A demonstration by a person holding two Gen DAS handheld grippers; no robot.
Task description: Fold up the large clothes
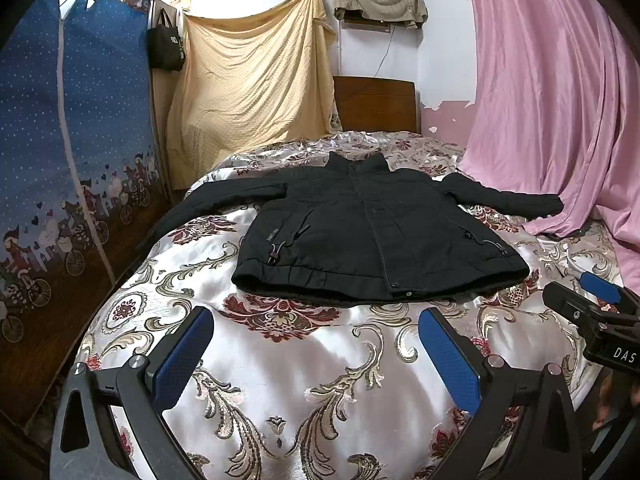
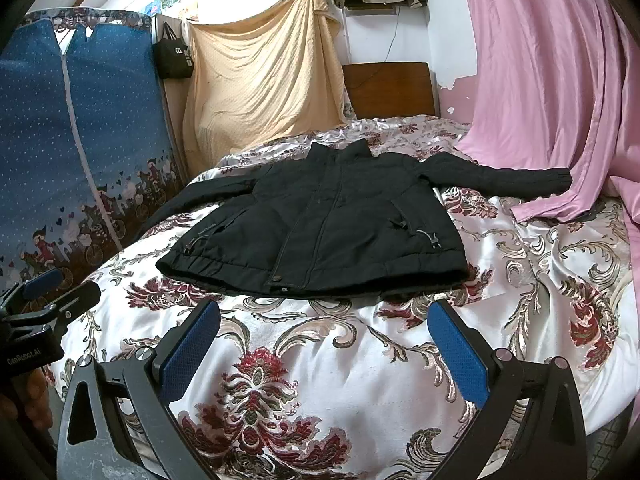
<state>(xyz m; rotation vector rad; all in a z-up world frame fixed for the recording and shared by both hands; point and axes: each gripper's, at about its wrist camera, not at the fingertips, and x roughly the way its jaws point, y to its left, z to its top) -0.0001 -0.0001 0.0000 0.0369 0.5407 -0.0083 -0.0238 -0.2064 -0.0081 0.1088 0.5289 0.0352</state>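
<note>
The left claw [image 1: 316, 354] is spread wide, its two blue-padded fingers [image 1: 182, 354] well apart with nothing between them, pointing forward and slightly down. The right claw [image 2: 324, 350] is held the same way, fingers [image 2: 458, 350] wide apart and empty. The two claws sit side by side at about the same height, each showing at the edge of the other's view. A hand [image 2: 28, 400] grips the left claw's handle from below.

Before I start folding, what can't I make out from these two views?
- Black padded jacket: left sleeve's cuff runs off the bed edge, left wrist view.
- Chest logo: too small to read, right wrist view.
- Jacket's back: hidden against the floral satin bedspread.
</note>
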